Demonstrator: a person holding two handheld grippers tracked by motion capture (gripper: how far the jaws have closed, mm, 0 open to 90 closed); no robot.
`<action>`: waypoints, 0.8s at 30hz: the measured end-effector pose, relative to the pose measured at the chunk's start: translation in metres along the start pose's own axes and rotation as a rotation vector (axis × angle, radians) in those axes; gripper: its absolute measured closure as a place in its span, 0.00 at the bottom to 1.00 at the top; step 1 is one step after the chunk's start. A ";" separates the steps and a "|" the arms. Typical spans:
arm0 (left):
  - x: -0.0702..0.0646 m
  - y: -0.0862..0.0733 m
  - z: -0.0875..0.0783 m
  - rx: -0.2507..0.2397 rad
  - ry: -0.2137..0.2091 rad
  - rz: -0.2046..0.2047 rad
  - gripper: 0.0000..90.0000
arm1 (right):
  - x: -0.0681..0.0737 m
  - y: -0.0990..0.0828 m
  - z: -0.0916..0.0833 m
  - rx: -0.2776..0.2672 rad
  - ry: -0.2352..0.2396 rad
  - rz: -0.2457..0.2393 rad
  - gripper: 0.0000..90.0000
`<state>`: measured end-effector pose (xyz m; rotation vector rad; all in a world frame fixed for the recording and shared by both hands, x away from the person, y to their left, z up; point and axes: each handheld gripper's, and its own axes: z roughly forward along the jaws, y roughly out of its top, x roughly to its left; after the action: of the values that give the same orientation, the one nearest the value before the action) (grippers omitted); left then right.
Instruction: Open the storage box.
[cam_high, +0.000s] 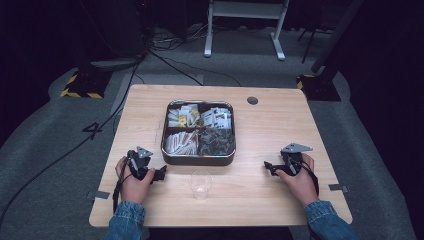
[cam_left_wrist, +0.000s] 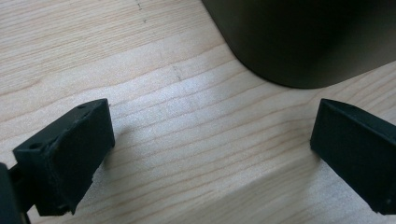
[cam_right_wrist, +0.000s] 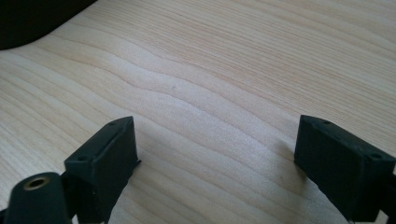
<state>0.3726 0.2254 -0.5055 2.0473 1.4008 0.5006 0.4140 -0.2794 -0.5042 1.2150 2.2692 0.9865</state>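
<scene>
A metal tray (cam_high: 198, 159) with four compartments of small packets sits in the middle of the wooden table (cam_high: 270, 125). In front of it stands a clear plastic cup (cam_high: 200, 185), upright. My left gripper (cam_high: 161, 172) rests on the table by the tray's near-left corner, open, with bare wood between its jaws; in the left gripper view (cam_left_wrist: 212, 154) the tray's dark wall (cam_left_wrist: 303, 42) rises just ahead. My right gripper (cam_high: 270, 167) lies on the table to the right of the cup, open and holding nothing, its jaws wide over bare wood in the right gripper view (cam_right_wrist: 215, 163).
A round cable hole (cam_high: 252, 100) is in the table's far edge area. Tape marks (cam_high: 338, 188) sit near the right and left front edges. Cables and a white desk frame (cam_high: 245, 25) are on the floor beyond the table.
</scene>
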 end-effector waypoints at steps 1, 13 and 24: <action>0.000 0.000 0.000 0.000 0.000 0.000 0.00 | 0.000 0.000 0.000 0.000 0.000 0.000 0.15; 0.000 0.000 0.000 0.001 -0.001 0.001 0.00 | 0.000 0.000 0.000 0.000 0.002 0.001 0.15; 0.002 0.001 0.000 0.001 0.004 0.003 0.00 | 0.005 0.004 -0.004 0.036 -0.002 0.017 0.28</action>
<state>0.3738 0.2268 -0.5053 2.0509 1.4005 0.5052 0.4115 -0.2753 -0.4984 1.2514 2.2878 0.9547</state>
